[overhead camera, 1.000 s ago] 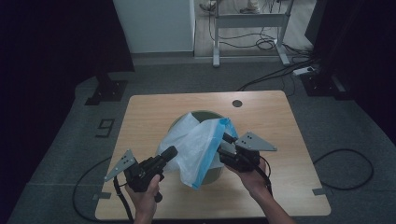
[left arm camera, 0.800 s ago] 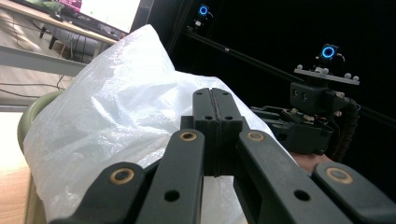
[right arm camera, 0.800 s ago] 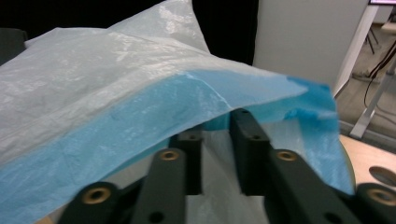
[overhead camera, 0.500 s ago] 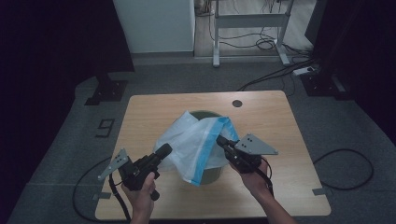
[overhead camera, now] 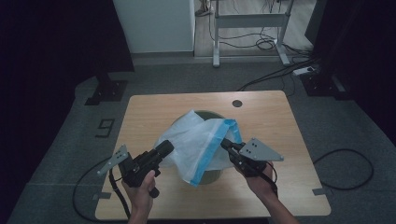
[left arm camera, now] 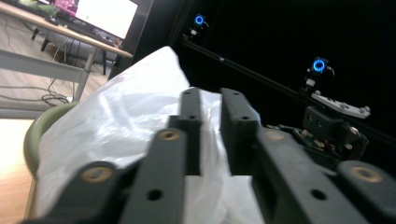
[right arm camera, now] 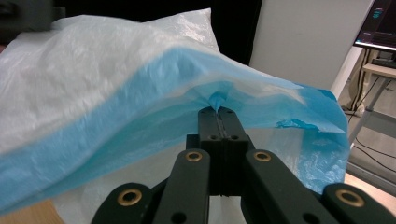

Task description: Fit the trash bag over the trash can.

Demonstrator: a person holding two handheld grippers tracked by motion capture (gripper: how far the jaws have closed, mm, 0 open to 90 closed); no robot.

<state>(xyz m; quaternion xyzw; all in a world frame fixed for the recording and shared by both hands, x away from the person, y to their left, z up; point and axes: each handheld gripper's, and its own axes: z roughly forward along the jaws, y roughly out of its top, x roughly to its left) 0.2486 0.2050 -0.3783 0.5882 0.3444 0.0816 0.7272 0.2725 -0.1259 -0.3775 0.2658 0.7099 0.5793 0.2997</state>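
A white plastic bag (overhead camera: 196,142) with a blue hem (overhead camera: 210,161) is draped over a green bin (overhead camera: 211,176) in the middle of the wooden table (overhead camera: 149,109). My right gripper (overhead camera: 225,142) is shut on the blue hem (right arm camera: 140,105); in the right gripper view its jaws (right arm camera: 219,111) meet with the film pinched between them. At the bag's left edge is my left gripper (overhead camera: 166,148). Its jaws (left arm camera: 211,93) have just been opening and stand slightly apart, with white bag film (left arm camera: 116,121) showing in the gap. The bin's rim (left arm camera: 37,133) curves at the left.
A round cable hole (overhead camera: 237,103) sits near the table's far edge. Behind the table stand a white panel (overhead camera: 154,23) and a metal desk frame (overhead camera: 247,21) with cables on the floor. A "9" (overhead camera: 106,127) marks the floor at the left.
The left gripper has drawn back slightly to the left. The right gripper and the bag stay much where they were.
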